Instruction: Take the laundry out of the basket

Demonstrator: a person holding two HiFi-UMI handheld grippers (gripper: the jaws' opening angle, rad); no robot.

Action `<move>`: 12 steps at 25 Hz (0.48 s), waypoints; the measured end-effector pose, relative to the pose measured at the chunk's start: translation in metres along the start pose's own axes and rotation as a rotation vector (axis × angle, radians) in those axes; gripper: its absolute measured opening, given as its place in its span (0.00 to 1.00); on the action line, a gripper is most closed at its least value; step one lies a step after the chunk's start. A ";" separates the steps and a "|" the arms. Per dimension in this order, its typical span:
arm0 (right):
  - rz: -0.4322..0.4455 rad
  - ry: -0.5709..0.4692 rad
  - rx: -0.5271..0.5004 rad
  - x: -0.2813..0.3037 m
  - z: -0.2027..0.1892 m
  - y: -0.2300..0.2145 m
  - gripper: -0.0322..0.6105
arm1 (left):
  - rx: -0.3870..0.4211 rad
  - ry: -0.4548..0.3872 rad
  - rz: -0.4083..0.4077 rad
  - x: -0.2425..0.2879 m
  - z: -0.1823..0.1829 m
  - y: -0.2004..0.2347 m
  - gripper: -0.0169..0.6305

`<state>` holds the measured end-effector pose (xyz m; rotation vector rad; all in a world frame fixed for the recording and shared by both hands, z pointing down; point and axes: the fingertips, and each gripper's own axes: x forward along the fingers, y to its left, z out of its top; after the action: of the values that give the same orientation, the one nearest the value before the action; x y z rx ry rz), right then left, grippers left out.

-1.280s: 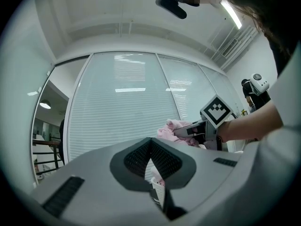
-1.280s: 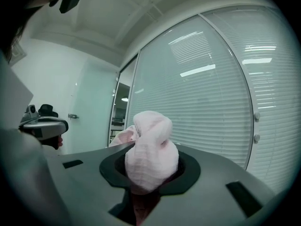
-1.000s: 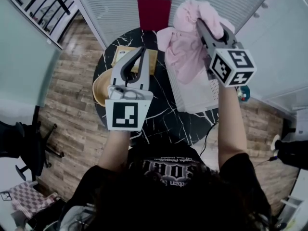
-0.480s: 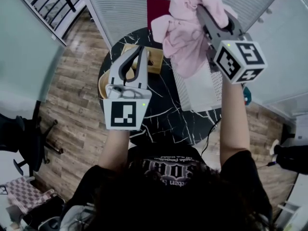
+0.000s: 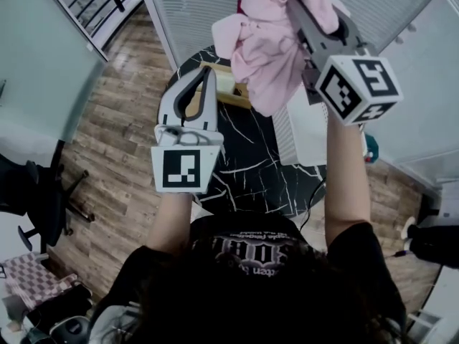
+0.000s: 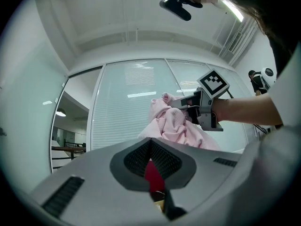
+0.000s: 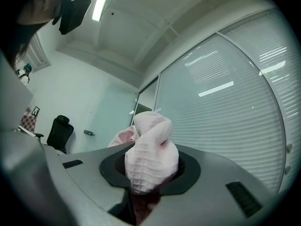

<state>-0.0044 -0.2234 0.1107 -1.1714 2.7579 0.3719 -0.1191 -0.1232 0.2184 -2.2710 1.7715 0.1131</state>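
Lift-out: right gripper (image 5: 292,4), jaws clamped on pink garment (image 5: 267,56).
Raise until it clears basket (image 5: 310,131); left gripper (image 5: 208,76), jaws closed, empty.

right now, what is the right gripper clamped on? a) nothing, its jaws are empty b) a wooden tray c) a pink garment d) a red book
C: in the right gripper view the right gripper has its jaws pressed on a bunched fold of the pink garment, and the head view shows the cloth hanging from it above the table.
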 end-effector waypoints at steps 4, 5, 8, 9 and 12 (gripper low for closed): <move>0.029 -0.001 0.003 0.011 -0.001 0.022 0.23 | 0.006 0.004 0.017 -0.009 0.001 0.013 0.03; 0.035 0.002 0.004 0.013 -0.003 0.027 0.23 | 0.008 0.007 0.020 -0.011 0.000 0.015 0.03; 0.048 0.011 0.014 0.017 -0.009 0.041 0.23 | 0.010 0.011 0.027 -0.018 0.000 0.022 0.03; 0.051 0.013 0.019 0.018 -0.012 0.045 0.23 | 0.012 0.013 0.028 -0.020 0.000 0.024 0.03; 0.062 0.022 0.036 0.019 -0.021 0.056 0.23 | 0.018 0.020 0.034 -0.027 -0.002 0.031 0.03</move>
<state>-0.0584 -0.2049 0.1369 -1.0900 2.8127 0.3168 -0.1554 -0.1053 0.2212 -2.2379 1.8142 0.0800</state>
